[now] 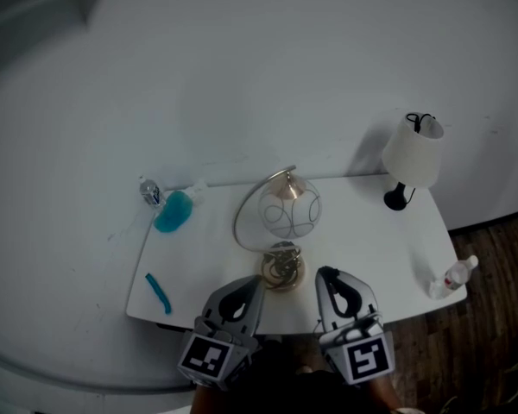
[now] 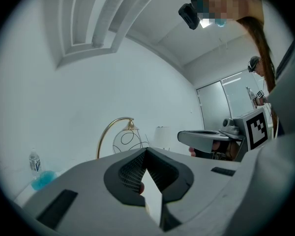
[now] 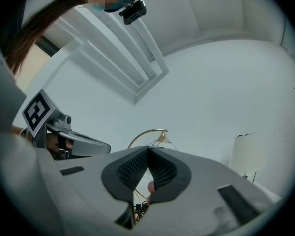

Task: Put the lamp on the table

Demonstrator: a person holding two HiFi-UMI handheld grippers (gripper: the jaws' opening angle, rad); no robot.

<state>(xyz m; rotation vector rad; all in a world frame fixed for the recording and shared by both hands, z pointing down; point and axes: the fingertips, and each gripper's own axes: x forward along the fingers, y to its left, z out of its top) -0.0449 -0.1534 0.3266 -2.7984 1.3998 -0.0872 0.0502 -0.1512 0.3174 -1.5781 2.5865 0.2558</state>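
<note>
— Gold arc lamp [image 1: 282, 222] is pictured upright at mid-table [image 1: 371, 240], a white shade lamp [image 1: 412, 158] at its 2 o'clock. How is it best taken?
— It is judged top-heavy and fragile: the wire globe is best spared, the arc stem or base gripped. Left gripper [image 1: 254, 283] and right gripper [image 1: 326, 274], at 7 and 5 o'clock of the base, are clenched on nothing.

I see a plain white wall [image 1: 285, 76] behind a small white counter [image 1: 371, 240]; dark wood floor [image 1: 494, 270] at the right; stepped panel moulding [image 3: 137, 68] higher up; dim, even light.
</note>
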